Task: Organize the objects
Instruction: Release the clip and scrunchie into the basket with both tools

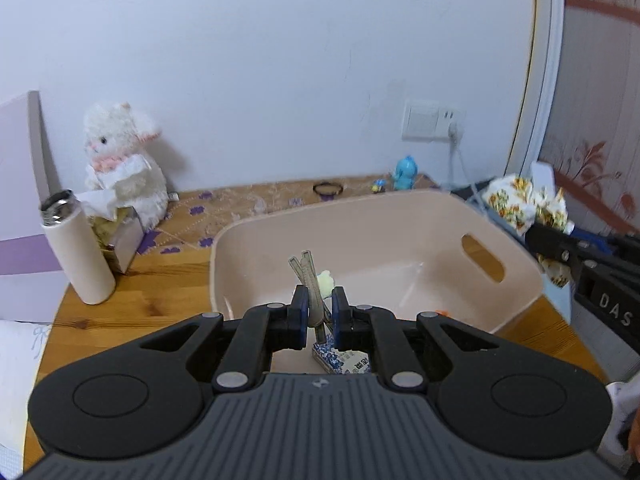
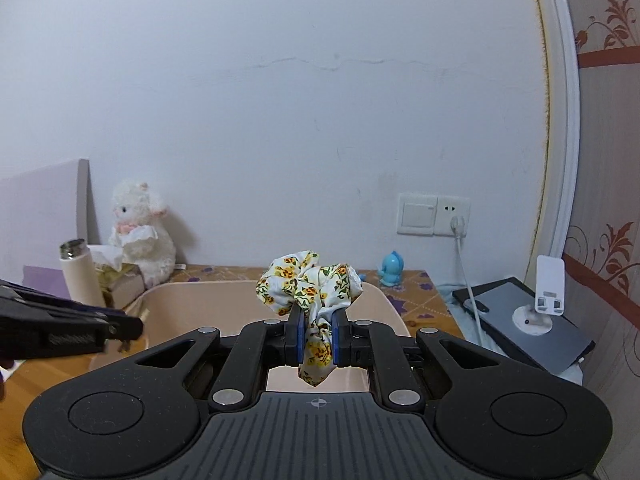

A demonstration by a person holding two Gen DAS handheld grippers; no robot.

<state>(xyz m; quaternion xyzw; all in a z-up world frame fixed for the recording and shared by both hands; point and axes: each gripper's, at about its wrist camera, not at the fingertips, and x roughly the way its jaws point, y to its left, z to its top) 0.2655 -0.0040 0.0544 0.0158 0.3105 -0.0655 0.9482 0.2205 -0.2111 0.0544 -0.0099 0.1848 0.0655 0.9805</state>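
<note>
Objects going into pink basket on wooden table, about midway by the look of things. Already lying in basket: small blue-and-white printed carton, seen just below left gripper.

Left gripper hovering over basket's near side, jaws closed on hair clip, a slim grey-beige clip with a pale yellow ornament at its side. Clip sticking up and forward between blue pads, apparently not yet released; hanging above basket floor rather than resting on it, as far as can be told.

Right gripper holding floral scrunchie, jaws pinched on cloth, bunched fabric bulging above and a fold hanging below. Hovering over basket's near right rim, scrunchie clear of basket floor. Appearing in left wrist view at far right, scrunchie beside basket's handle wall.

Judging both held items as next in: two drops remaining for these.

Still sitting out on table, well apart from basket: black hair tie near wall, blue toy figure with a tiny trinket beside it. Possibly due for collection too, though task wording not saying which.

Standing to left and likely staying: white bottle, tissue box, plush lamb. Lying to right, beyond basket: tablet with white phone stand on it and cable running to wall socket.
</note>
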